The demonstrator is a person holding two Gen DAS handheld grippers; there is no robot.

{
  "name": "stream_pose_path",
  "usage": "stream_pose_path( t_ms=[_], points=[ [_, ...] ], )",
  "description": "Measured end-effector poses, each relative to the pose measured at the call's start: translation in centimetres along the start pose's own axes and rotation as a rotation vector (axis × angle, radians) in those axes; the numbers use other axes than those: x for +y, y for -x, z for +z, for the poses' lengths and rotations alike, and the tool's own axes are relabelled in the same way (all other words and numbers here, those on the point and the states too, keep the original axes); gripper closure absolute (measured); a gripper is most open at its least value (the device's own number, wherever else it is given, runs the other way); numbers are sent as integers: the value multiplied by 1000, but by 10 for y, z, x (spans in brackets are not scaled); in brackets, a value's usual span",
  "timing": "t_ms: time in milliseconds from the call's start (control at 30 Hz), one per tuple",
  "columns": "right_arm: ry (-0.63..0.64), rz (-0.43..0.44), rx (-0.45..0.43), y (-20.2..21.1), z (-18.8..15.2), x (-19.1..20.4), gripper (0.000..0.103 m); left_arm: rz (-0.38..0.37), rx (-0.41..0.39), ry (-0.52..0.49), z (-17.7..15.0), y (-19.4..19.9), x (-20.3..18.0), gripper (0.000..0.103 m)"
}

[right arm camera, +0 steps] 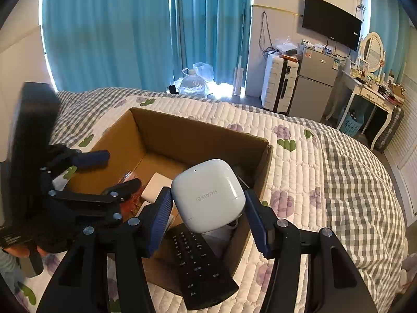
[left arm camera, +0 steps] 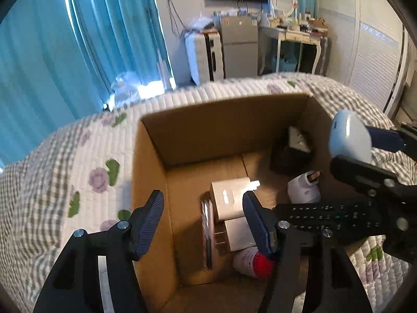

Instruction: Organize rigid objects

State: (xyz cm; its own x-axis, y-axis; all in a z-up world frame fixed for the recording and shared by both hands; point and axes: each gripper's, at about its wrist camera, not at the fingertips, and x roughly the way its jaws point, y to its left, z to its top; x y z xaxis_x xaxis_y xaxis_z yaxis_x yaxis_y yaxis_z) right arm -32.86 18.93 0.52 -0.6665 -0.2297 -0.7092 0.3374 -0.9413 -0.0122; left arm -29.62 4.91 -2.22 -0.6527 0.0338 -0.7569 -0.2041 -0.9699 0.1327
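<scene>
An open cardboard box [left arm camera: 221, 125] [right arm camera: 198, 135] sits on the quilted bed. My right gripper [right arm camera: 208, 206] is shut on a pale blue Huawei earbud case [right arm camera: 208, 195] and holds it above the box's near right corner; the case also shows in the left wrist view [left arm camera: 349, 138]. A black TV remote [right arm camera: 200, 263] [left arm camera: 333, 216] leans over the box's near edge. My left gripper [left arm camera: 203, 211] is open and empty above the box's left side. Inside lie white boxes [left arm camera: 229, 200], a white charger [left arm camera: 303, 189], a red-capped bottle [left arm camera: 252, 260] and a dark box [left arm camera: 289, 156].
The bed's checked and flowered quilt [right arm camera: 338, 182] surrounds the box. Blue curtains [right arm camera: 117, 31], a white suitcase [right arm camera: 278, 83], a small fridge [right arm camera: 315, 80] and a dressing table [right arm camera: 372, 94] stand beyond the bed.
</scene>
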Motion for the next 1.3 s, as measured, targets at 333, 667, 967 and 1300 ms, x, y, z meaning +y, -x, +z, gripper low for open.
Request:
stream_pose_path(
  t_ms=[333, 667, 967, 1300],
  points=[
    [-19, 25, 93, -22, 7, 7, 47, -14, -88, 108, 12, 44, 30, 33],
    [7, -15, 176, -68, 1, 20, 46, -11, -150, 138, 6, 37, 50, 33],
    [-69, -27, 90, -18, 12, 16, 31, -11, -216, 140, 4, 83, 45, 33],
    [-42, -146, -29, 129, 36, 37, 31, 17, -395, 108, 6, 227, 33, 27]
  ],
)
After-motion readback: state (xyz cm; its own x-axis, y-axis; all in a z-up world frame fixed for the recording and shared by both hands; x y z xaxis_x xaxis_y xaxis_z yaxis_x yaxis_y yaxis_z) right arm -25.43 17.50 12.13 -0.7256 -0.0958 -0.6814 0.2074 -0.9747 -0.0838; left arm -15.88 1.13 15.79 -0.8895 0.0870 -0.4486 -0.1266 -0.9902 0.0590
